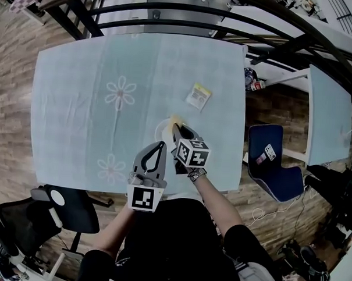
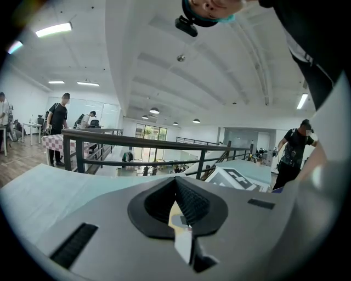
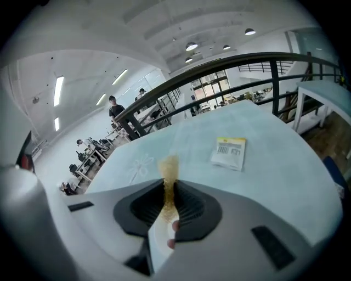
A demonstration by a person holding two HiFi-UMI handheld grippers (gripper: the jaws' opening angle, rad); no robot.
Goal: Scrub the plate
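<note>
A table under a pale blue cloth printed with white flowers fills the head view, a dark railing along its far edge, a blue chair off its right side and a black chair at its near left corner. A person stands at the near edge with a gripper in each hand, both reaching over the cloth close to that edge. The left gripper points its closed tips at the near rim of a white plate; its own view shows the jaws pinched on a thin pale edge, which looks to be that rim. The right gripper, just beside it and slightly farther in, covers most of the plate, which lies on the cloth right of centre, close to the person. A small yellow-and-white packet lies flat farther in, apart from the plate. The right gripper's jaws are clamped on a yellow sponge, which sticks out past the tips over the plate's far side.
</note>
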